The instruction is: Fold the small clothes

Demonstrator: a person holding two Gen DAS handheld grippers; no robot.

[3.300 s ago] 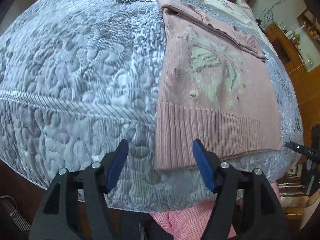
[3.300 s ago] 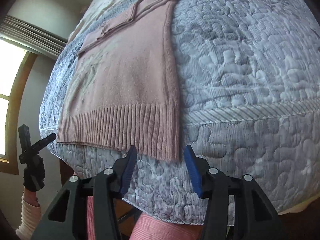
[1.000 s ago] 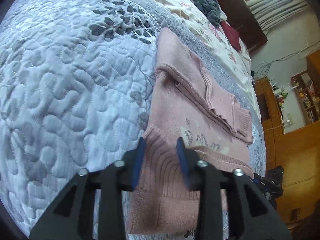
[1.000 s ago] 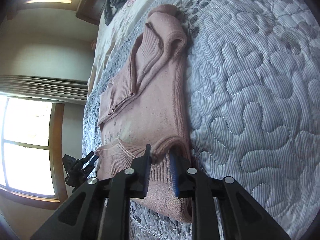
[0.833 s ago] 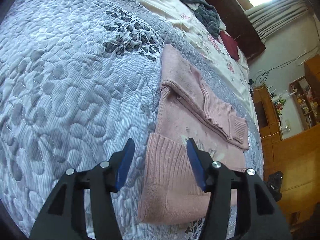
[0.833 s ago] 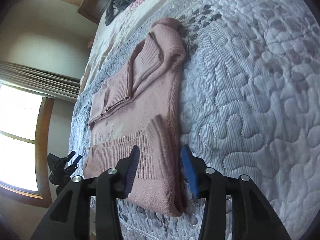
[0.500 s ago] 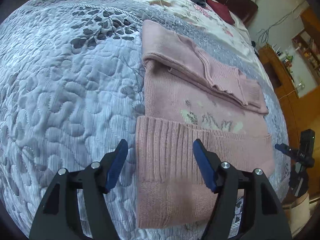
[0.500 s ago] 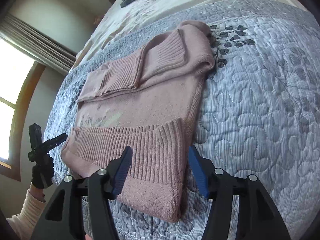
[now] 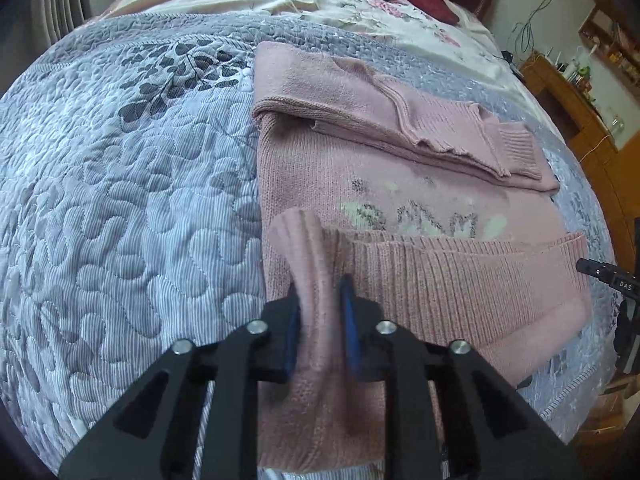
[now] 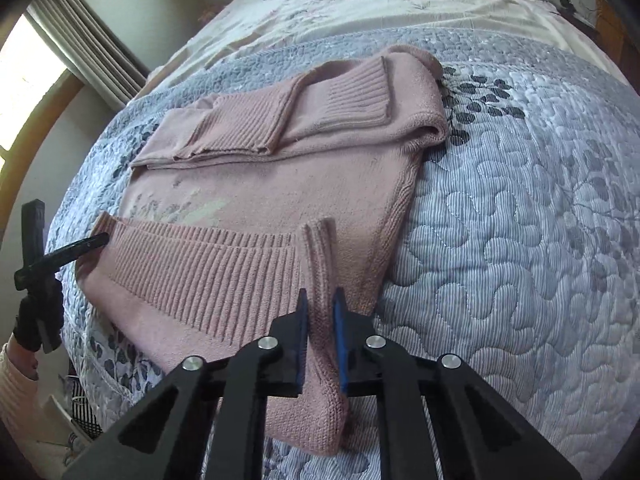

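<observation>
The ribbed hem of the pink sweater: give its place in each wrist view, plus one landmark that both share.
Left wrist: the ribbed hem runs across the lower centre toward the right, its near corner pinched in the left gripper.
Right wrist: the ribbed hem crosses lower left to centre, its corner pinched in the right gripper.
Shared landmark: the folded sleeve cuff beyond the hem.

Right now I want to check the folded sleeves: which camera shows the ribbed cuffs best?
The right wrist view: both ribbed cuffs lie broad and unobstructed across the pink sweater. The left wrist view shows only one cuff clearly, smaller, near the sweater's far edge.
</observation>
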